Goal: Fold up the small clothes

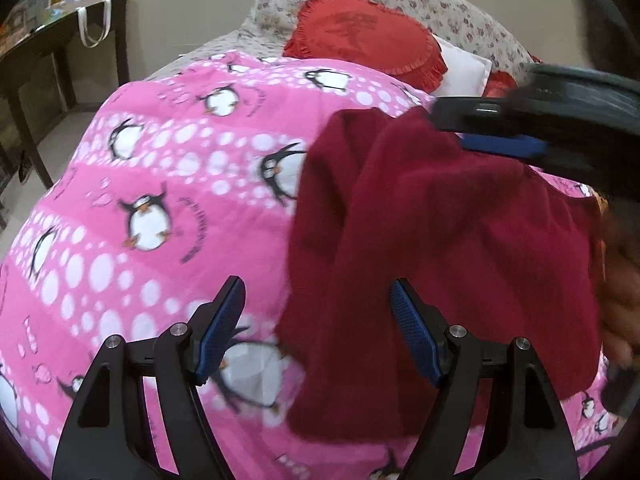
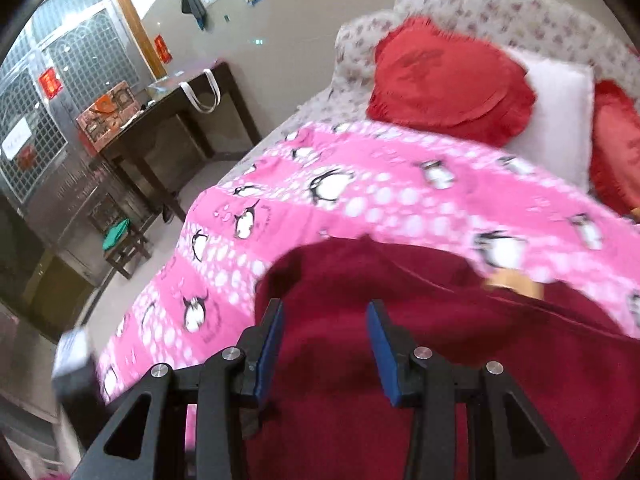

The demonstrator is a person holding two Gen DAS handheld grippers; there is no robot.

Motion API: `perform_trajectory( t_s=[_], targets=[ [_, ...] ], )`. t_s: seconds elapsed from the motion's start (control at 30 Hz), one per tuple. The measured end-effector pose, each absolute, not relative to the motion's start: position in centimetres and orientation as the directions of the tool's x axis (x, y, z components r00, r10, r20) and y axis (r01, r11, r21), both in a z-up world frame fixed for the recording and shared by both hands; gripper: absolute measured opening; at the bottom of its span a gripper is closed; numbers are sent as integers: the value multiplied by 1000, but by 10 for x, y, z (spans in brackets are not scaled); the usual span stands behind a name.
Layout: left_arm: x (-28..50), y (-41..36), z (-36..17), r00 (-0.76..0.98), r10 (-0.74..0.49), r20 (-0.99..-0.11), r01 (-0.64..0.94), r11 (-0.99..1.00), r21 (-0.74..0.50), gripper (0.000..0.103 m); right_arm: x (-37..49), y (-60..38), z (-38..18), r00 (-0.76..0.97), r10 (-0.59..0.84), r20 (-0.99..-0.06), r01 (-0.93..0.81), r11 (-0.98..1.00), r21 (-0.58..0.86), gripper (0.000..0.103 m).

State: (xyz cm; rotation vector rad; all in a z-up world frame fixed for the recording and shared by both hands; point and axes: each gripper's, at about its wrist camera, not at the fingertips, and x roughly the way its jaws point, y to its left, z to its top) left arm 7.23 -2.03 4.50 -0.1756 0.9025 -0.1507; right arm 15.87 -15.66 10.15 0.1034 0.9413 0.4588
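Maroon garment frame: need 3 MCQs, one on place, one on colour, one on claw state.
1. The maroon garment lies on:
A. a pink penguin blanket
B. a wooden floor
C. a glass table

2. The round frilled cushion is:
A. green
B. red
C. yellow

3. The left claw is:
A. shut on the garment
B. shut on a cushion
C. open

Key: A, the pink penguin blanket spreads beneath it; B, it is plainly red in both views; C, its pads stand apart with nothing pinched between them.

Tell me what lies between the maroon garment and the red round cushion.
In the right wrist view, only the pink penguin blanket lies between the maroon garment and the red round cushion; nothing else lies there.
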Motion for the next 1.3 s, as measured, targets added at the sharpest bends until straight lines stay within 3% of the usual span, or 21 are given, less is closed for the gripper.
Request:
perform_trajectory(
  t_s=[0.2, 0.33, 0.4, 0.5, 0.7, 0.77, 0.9, 1.13, 1.3],
  targets=[
    [66, -2, 35, 597, -234, -768, 43, 965, -260, 76, 198, -127, 68, 439, 327, -837, -258, 938, 231, 40],
    [64, 3, 33, 593, -256, -763, 42, 957, -288, 76, 199, -128, 67, 457, 310, -834, -263, 942, 207, 8],
    [64, 6, 31, 593, -265, -760, 39, 953, -301, 76, 192, -127, 82, 494, 332, -804, -292, 934, 206, 6],
    [64, 11, 29, 592, -273, -759, 26, 947, -320, 76, 189, -117, 95, 519, 347, -781, -333, 924, 189, 6],
    [65, 9, 30, 583, -269, -767, 13, 946, -323, 76, 203, -108, 62, 480, 342, -808, -337, 922, 191, 6],
    [65, 9, 31, 585, -265, -767, 14, 948, -317, 76, 197, -117, 70, 479, 388, -787, -345, 908, 237, 9],
    [66, 9, 29, 580, -266, -770, 10, 948, -320, 76, 175, -129, 90, 486, 432, -760, -378, 888, 263, 26],
    [66, 8, 28, 577, -258, -775, 3, 950, -314, 76, 171, -119, 68, 465, 359, -809, -364, 911, 195, 26],
    [66, 9, 28, 568, -255, -783, 7, 952, -306, 76, 171, -121, 61, 436, 371, -820, -342, 911, 230, 27]
  ],
)
